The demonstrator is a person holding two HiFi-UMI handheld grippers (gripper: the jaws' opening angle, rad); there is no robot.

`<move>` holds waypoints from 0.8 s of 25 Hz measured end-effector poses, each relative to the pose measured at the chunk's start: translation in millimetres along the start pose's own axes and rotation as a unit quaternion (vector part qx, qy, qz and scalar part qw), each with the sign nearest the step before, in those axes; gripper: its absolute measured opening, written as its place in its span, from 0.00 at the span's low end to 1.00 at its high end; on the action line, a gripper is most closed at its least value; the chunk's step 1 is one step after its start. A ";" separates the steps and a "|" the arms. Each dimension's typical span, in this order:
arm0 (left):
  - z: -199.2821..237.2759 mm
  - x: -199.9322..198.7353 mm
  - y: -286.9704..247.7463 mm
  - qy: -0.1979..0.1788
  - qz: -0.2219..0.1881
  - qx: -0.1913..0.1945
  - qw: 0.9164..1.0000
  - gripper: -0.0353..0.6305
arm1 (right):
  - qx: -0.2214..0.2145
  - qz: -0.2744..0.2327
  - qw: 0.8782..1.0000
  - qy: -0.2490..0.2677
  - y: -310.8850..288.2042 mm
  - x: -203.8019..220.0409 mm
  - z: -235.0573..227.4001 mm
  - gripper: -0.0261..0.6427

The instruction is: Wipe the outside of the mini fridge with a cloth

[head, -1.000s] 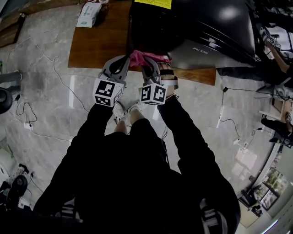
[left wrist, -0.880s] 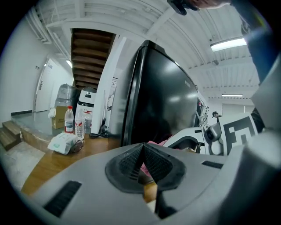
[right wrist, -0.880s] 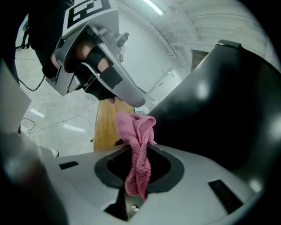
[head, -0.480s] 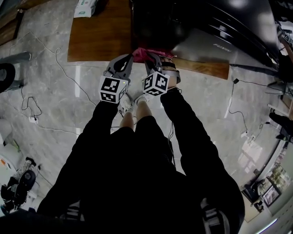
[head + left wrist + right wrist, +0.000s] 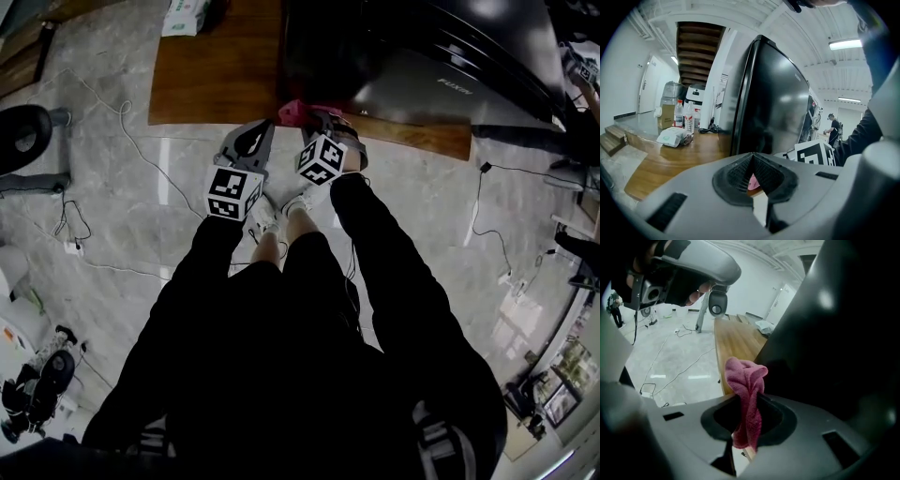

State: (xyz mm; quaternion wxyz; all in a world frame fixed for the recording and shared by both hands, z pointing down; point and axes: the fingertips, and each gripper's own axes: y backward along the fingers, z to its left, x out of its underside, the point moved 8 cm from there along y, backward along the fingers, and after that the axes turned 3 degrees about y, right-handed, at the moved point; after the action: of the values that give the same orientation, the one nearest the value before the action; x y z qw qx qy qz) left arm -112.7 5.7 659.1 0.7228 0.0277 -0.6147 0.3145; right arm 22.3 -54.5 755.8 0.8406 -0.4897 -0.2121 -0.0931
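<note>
My right tongs (image 5: 749, 404) pinch the soft, limp pink terry cloth (image 5: 743, 373) at its bunched middle, centre frame. My left tongs (image 5: 752, 161) are pressed together, empty. The glossy black mini fridge (image 5: 773, 108) is judged rigid and slippery.

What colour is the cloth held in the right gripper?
Deep pink. The cloth shows best in the right gripper view.

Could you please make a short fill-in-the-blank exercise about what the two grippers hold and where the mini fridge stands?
1. The right gripper is shut on a ____ cloth.
2. The mini fridge stands on a ____ platform, not straight on the stone floor.
3. Between the shut jaws of the left gripper there is ____.

Missing words: pink; wooden; nothing.
</note>
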 end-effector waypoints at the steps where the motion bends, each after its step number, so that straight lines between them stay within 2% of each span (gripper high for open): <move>1: -0.7 -4.2 4.1 -0.001 -0.005 0.001 1.000 0.06 | 0.005 -0.003 1.000 0.001 8.0 -3.4 -2.8 0.16; 4: -6.1 -20.2 22.1 -0.001 -0.021 0.004 1.000 0.06 | 0.028 -0.027 0.999 -0.017 49.2 -20.3 -16.0 0.16; 7: -25.8 -41.9 48.8 0.002 -0.031 0.016 0.999 0.06 | 0.038 -0.072 0.992 -0.091 113.4 -36.0 -24.4 0.16; 9: -47.3 -62.9 63.1 -0.019 -0.043 0.040 0.998 0.06 | 0.034 -0.111 0.976 -0.187 158.9 -38.3 -32.4 0.16; 12: -77.0 -93.4 90.6 -0.024 -0.060 0.078 0.995 0.06 | 0.031 -0.166 0.937 -0.304 228.4 -38.0 -27.4 0.16; 15: -97.8 -125.2 118.1 -0.027 -0.067 0.102 0.992 0.06 | 0.044 -0.223 0.910 -0.346 292.5 -50.4 -15.3 0.16; 20: -145.3 -162.7 134.6 -0.051 -0.082 0.157 0.983 0.06 | 0.066 -0.286 0.884 -0.364 372.2 -49.8 -7.3 0.16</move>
State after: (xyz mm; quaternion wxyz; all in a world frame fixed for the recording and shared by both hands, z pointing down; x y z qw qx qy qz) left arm -59.5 107.1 429.8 0.7008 0.2070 -0.5892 0.3448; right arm 115.4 124.0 438.7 0.6714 -0.3503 -0.6399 -0.1308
